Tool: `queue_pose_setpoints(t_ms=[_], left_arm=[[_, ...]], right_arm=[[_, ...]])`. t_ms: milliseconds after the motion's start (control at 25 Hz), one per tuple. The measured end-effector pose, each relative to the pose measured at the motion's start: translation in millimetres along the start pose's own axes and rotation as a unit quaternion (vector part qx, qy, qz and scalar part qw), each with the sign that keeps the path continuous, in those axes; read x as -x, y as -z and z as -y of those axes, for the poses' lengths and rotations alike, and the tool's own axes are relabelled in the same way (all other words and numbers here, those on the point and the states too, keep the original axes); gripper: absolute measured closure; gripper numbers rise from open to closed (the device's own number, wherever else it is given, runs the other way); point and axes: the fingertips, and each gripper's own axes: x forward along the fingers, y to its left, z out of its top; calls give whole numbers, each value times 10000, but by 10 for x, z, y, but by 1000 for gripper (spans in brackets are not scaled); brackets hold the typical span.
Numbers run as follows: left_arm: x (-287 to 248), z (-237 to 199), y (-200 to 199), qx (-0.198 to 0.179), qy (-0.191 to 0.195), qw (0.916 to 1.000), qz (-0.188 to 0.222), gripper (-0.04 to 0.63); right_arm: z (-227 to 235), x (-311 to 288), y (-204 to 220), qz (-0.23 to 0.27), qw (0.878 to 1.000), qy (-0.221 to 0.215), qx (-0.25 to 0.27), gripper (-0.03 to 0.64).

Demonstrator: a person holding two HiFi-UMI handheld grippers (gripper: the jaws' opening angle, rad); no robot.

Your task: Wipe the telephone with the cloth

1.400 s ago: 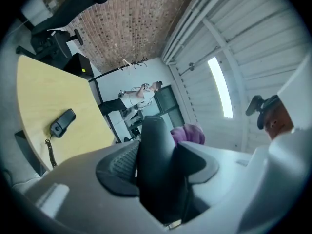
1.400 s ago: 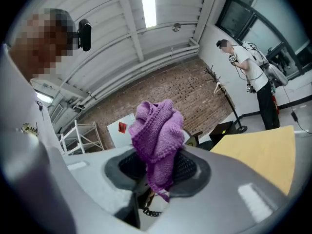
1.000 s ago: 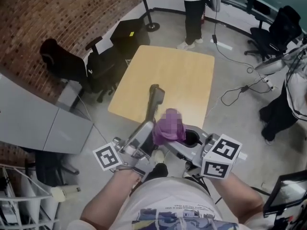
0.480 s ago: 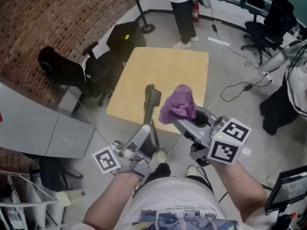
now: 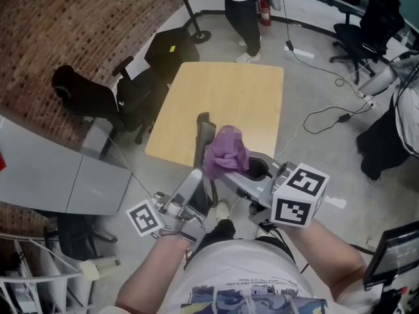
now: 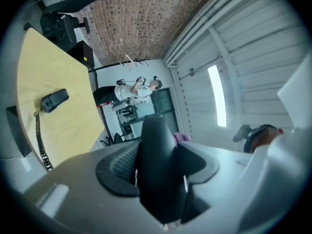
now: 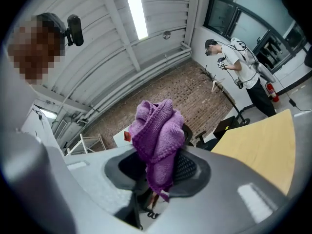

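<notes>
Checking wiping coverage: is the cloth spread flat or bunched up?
Bunched: the purple cloth is a crumpled wad pinched in the right gripper.

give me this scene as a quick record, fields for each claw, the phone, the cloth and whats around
left claw: shut on the telephone handset
telephone handset: black, held up over the near edge of the table
right claw: shut on the cloth
cloth: purple knit, bunched, right beside the handset; contact not certain
table: light wood top, beyond both claws
person: standing past the far side of the table
</notes>
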Motion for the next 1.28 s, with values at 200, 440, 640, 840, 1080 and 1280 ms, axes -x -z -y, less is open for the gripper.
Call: queue_pose_setpoints(t_ms=[200,440,640,840,1080,1280], left_arm=[[28,-33,-39,50,-16,9999,100,341],[44,-38,-126,125,53,9996,258,342],[47,-11,-116,227,203,9990,320,341],[-5,60,-142,346,291,9986,259,342],[-2,91,49,379,447,9981,185,342],[-27,110,33,344,465,9981,203,342]], right_arm=[[-131,26,230,-243,9995,-206,-80,495],[-302,74,568,-593,9971,-441,-205,495],[-283,146,606,-650,9967,-447,-204,495],[0,60,162,-246,9996,-76,-126,495],[205,95,-84,214,9996,161,-117,495],[137,7,-24,98,9999,17,-141,495]])
